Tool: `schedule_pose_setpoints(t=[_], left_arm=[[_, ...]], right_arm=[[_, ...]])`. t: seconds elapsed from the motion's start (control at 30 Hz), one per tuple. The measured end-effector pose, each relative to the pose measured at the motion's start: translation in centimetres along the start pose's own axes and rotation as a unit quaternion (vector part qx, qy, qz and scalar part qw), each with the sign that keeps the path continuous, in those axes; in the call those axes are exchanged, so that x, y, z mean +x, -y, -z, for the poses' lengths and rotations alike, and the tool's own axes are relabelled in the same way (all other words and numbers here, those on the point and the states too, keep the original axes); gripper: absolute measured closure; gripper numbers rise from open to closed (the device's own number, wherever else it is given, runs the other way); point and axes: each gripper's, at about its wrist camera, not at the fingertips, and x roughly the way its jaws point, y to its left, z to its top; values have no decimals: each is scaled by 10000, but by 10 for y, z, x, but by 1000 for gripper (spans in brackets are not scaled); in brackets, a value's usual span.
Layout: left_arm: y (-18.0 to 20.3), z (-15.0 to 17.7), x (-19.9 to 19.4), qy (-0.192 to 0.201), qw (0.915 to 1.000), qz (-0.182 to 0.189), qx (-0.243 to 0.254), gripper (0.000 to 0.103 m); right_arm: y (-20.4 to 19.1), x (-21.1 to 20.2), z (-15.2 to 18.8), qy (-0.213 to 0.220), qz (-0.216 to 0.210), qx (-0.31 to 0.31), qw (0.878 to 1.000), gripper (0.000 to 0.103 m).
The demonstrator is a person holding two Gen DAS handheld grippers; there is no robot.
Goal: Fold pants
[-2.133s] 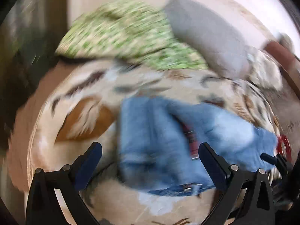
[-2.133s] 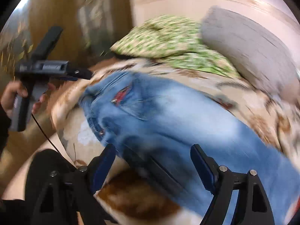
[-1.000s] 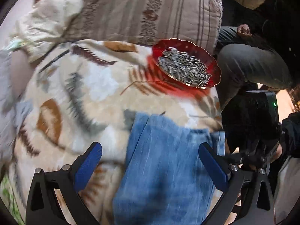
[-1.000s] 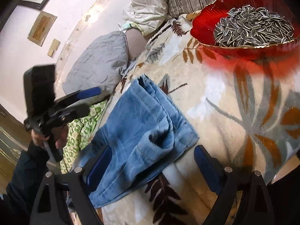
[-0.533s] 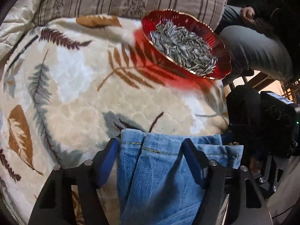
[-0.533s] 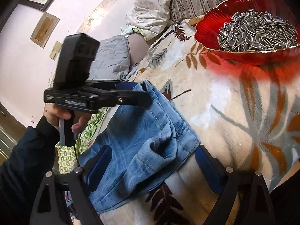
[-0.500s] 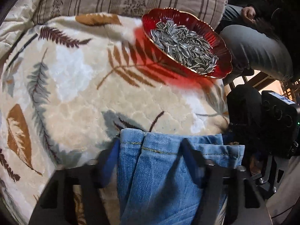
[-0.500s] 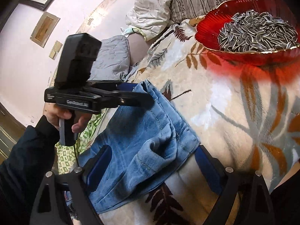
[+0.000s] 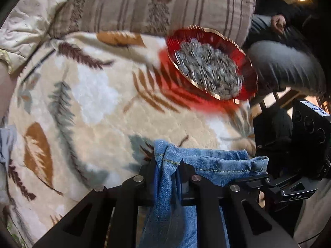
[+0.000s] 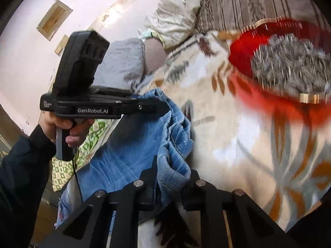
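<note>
The faded blue denim pants lie on a cream plush blanket with brown and grey leaf prints that covers a bed, their stitched hem end bunched toward the near edge. The left tongs are closing, and their black jaws already pinch one corner of the hem, a gathered fold of denim standing up between them. The right tongs are likewise closing, clamped on the other hem corner, where the cloth wrinkles into ridges. In the right wrist view the left tongs show from the side, gripped by a hand in a dark sleeve, their tip buried in the denim. Beyond the hem, well apart from it, a red glass bowl with a gilt scalloped rim sits on the blanket, heaped with what look like sunflower seeds, though motion blur smears them. A striped beige pillow lies behind the bowl.
</note>
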Motion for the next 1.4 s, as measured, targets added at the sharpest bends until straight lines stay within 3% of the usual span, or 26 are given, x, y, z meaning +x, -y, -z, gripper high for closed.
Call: schedule_pose_setpoints(t=[0.2, 0.37, 0.5, 0.63, 0.8, 1.03, 1.1, 1.17, 1.2, 1.23, 1.3, 1.4], left_arm=[[-16, -32, -6, 327, 9994, -16, -101, 89], [-30, -39, 45, -194, 9995, 35, -260, 89], [-36, -35, 61, -258, 9988, 64, -408, 89], [-32, -36, 38, 25, 9994, 21, -357, 89], [-23, -25, -16, 552, 9978, 28, -370, 88], [-18, 29, -98, 1307, 9894, 68, -631, 87], [-21, 47, -114, 1430, 9865, 35, -795, 79], [-25, 66, -126, 1546, 9824, -55, -1048, 58], [-29, 78, -133, 1610, 9796, -128, -1197, 40], [-31, 89, -140, 1689, 9761, -173, -1356, 34], [-36, 119, -157, 1798, 9700, -224, -1618, 34], [-37, 157, -177, 1775, 9632, -622, -1918, 31]], right_arm=[[0, -2, -34, 364, 275, -141, 9989, 87], [17, 18, -41, -2, 778, -31, 9970, 87], [27, 29, -35, -230, 932, 1, 9954, 87], [22, 23, -37, -125, 846, -67, 9963, 87], [-16, -5, -40, 356, 783, -761, 9934, 87], [-84, -28, -30, 815, 643, -1651, 9808, 87], [-105, -32, -22, 903, 559, -1934, 9753, 87], [-131, -32, -10, 938, 491, -2300, 9674, 87], [-139, -30, -4, 935, 477, -2437, 9641, 87], [-149, -30, 4, 926, 463, -2601, 9600, 87], [-167, -26, 21, 851, 413, -2874, 9531, 87], [-186, -13, 45, 659, 304, -3199, 9447, 87]])
